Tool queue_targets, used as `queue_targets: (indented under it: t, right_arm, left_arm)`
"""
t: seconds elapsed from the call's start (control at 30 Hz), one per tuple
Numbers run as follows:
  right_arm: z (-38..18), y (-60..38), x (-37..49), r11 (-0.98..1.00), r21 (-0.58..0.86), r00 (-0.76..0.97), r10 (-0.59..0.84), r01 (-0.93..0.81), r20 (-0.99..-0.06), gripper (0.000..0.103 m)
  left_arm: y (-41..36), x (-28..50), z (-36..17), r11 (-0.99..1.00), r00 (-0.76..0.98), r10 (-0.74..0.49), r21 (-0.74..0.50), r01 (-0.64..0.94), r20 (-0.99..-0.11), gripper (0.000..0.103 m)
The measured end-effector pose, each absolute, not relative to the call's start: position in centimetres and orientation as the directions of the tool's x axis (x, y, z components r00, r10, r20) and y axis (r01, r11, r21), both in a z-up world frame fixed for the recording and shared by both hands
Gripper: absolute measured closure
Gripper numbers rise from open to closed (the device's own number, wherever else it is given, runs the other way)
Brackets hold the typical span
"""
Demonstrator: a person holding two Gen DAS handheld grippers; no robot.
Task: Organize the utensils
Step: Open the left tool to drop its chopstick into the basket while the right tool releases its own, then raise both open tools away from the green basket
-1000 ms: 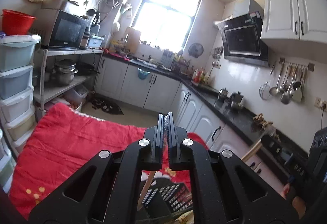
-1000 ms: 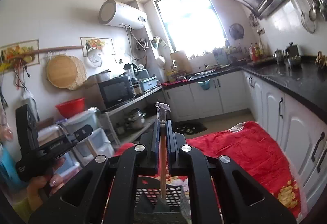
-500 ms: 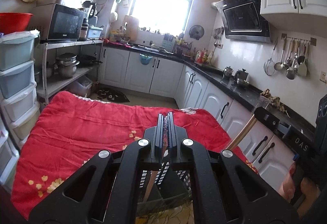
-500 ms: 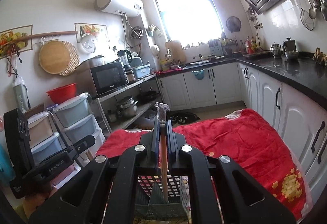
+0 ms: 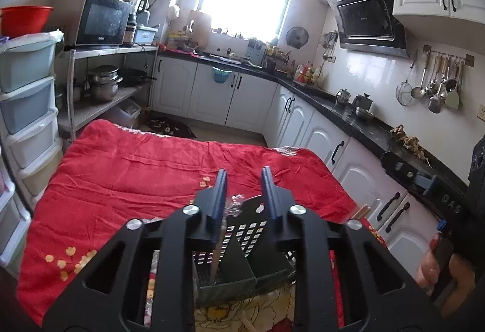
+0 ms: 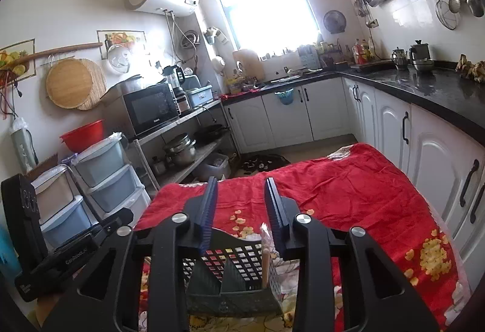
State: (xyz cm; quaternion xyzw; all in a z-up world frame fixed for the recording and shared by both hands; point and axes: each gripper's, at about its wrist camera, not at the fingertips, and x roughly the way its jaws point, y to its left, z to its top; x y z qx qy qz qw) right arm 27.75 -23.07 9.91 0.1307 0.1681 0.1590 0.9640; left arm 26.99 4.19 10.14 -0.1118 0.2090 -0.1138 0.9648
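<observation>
A dark perforated utensil caddy (image 5: 242, 253) stands on the red cloth (image 5: 127, 174), also in the right wrist view (image 6: 233, 268). My left gripper (image 5: 242, 177) is open just above it; a wrapped utensil (image 5: 219, 244) stands in the caddy's left compartment under the left finger. My right gripper (image 6: 241, 189) is open above the caddy; a wooden-handled wrapped utensil (image 6: 265, 253) stands upright in the right compartment, free of the fingers. The other gripper shows at the edge of each view.
The red cloth (image 6: 357, 195) covers the table. White cabinets (image 5: 321, 144) and a black counter run along the right. A metal shelf (image 5: 100, 107) with pots and stacked plastic drawers (image 5: 24, 107) stand on the left.
Both grippers opened and let go of their utensils, which now stand in the caddy. Both grippers tilted down towards the table.
</observation>
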Motion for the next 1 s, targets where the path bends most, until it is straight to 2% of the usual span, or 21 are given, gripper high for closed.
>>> queue_targets:
  t: [0.07, 0.1, 0.17, 0.27, 0.33, 0.5, 0.73, 1.0]
  right_arm:
    - [10.1, -23.4, 27.4, 0.916, 0.302, 0.894, 0.349, -0.263, -0.280, 0.060]
    - [10.3, -23.5, 27.2, 0.920, 0.294, 0.897, 0.342, -0.259, -0.280, 0.057]
    - [10.4, -23.9, 26.7, 0.925, 0.281, 0.900, 0.334, -0.255, -0.280, 0.055]
    - [10.5, -24.4, 25.9, 0.930, 0.270, 0.901, 0.325, -0.249, -0.287, 0.046]
    - [10.5, -24.8, 25.4, 0.931, 0.270, 0.902, 0.323, -0.248, -0.286, 0.042]
    - [10.4, -25.5, 23.9, 0.931, 0.272, 0.901, 0.320, -0.243, -0.293, 0.035]
    - [9.8, -25.8, 22.5, 0.933, 0.263, 0.890, 0.325, -0.246, -0.320, 0.030]
    - [8.1, -26.1, 21.3, 0.933, 0.262, 0.869, 0.334, -0.248, -0.365, 0.030]
  left_arm:
    - [4.3, 26.8, 10.2, 0.947, 0.887, -0.270, -0.269, 0.175, -0.375, 0.077]
    - [4.3, 26.6, 10.3, 0.947, 0.888, -0.268, -0.270, 0.172, -0.374, 0.068]
    - [4.5, 26.2, 10.4, 0.945, 0.890, -0.270, -0.276, 0.173, -0.367, 0.059]
    - [4.6, 25.5, 10.7, 0.945, 0.894, -0.267, -0.279, 0.170, -0.359, 0.045]
    - [4.7, 25.1, 11.0, 0.943, 0.897, -0.268, -0.285, 0.170, -0.351, 0.027]
    - [5.3, 23.9, 11.6, 0.940, 0.908, -0.256, -0.304, 0.154, -0.333, 0.012]
    - [6.2, 22.2, 11.6, 0.931, 0.909, -0.253, -0.340, 0.135, -0.333, 0.011]
    - [7.2, 19.9, 10.6, 0.924, 0.912, -0.243, -0.364, 0.115, -0.331, 0.011]
